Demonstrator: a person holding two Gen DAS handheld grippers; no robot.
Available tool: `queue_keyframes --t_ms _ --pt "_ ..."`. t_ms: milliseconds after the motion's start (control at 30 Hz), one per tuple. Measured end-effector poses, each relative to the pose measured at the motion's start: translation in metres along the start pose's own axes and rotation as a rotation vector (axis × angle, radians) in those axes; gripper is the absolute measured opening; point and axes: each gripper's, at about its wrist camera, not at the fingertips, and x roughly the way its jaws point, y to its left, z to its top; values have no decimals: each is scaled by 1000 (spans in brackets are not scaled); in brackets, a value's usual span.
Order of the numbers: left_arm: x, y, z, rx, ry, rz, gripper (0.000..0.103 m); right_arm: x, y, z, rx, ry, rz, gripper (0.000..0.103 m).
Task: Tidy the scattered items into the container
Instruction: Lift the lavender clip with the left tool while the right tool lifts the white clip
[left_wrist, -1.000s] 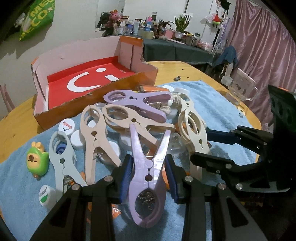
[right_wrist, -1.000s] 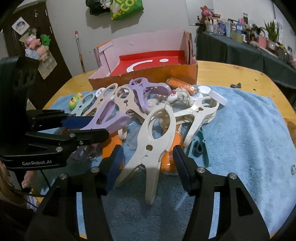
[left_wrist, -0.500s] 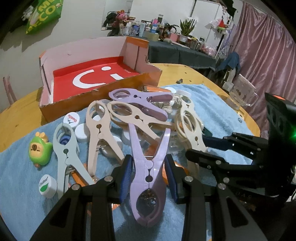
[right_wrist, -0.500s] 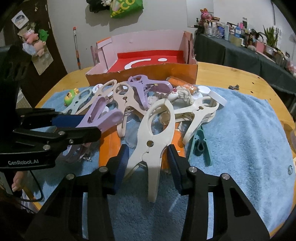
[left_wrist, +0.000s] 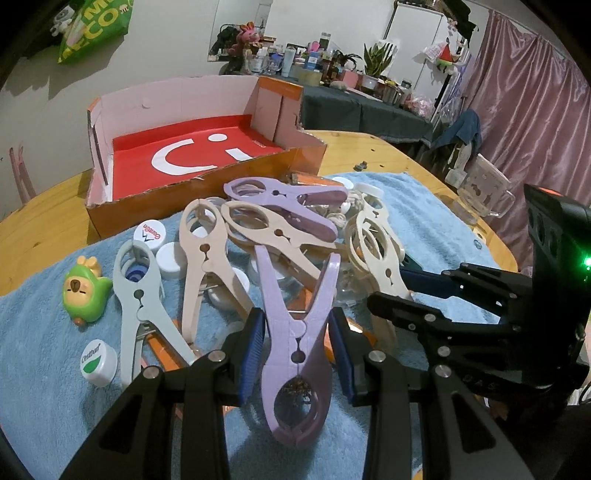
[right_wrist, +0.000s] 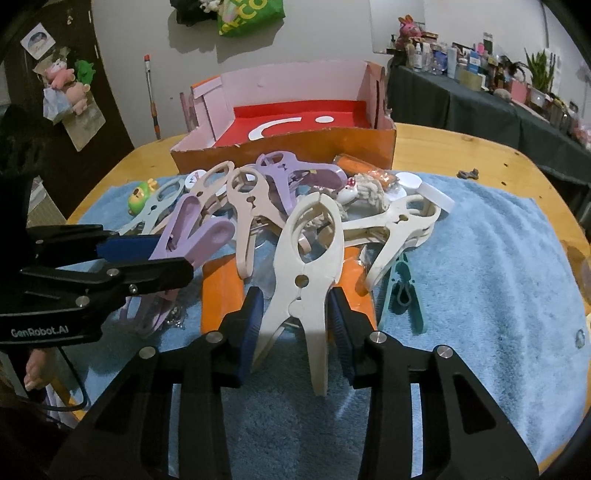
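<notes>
Wooden round table (left_wrist: 33, 229) carries a blue towel (left_wrist: 33, 354) strewn with large clothes pegs, bottle caps and a green toy (left_wrist: 84, 291); left wrist view: left gripper (left_wrist: 297, 345) has its blue pads on either side of a lilac peg (left_wrist: 297, 354), pads touching the peg's waist, so it grips that peg, whose 2 prongs point away toward the pile; orange cardboard box (left_wrist: 207, 188) with red floor sits beyond the pile, at the towel's far edge; grey peg (left_wrist: 138, 295) and beige peg (left_wrist: 205, 258) lie to the left, cream pegs to the right; right gripper (left_wrist: 406, 291) enters from the right, closed around a cream peg; right wrist view: right gripper (right_wrist: 297, 321) clamps the cream peg (right_wrist: 306, 269) at its waist, pads touching both flanks, ring end pointing away, legs toward the camera; left gripper (right_wrist: 173, 254) comes in from the left holding the lilac peg (right_wrist: 192, 229); teal peg (right_wrist: 404, 291) lies on the towel just right of the cream one; box (right_wrist: 295, 147) stands beyond the heap; neither held peg is in it.
</notes>
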Motion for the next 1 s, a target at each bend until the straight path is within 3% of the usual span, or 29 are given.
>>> queue_keyframes --t_ms 133,300,367,400,500,1000 --pt "-3 1 -1 0 -2 -3 38 2 3 2 0 -2 5 46" --pt "-3 0 -1 -3 -3 -4 38 6 4 4 -2 -5 -6 46" --pt "-2 0 -1 -1 -4 -4 38 8 4 4 -1 -3 -9 45" --pt "-2 0 -1 -1 -4 -3 38 8 3 4 -1 -3 -14 35" --pt "-4 1 -1 -3 -7 -5 38 8 1 3 9 -4 -2 31" --pt "-5 1 -1 -39 -23 1 38 -9 -6 8 34 -50 33 30"
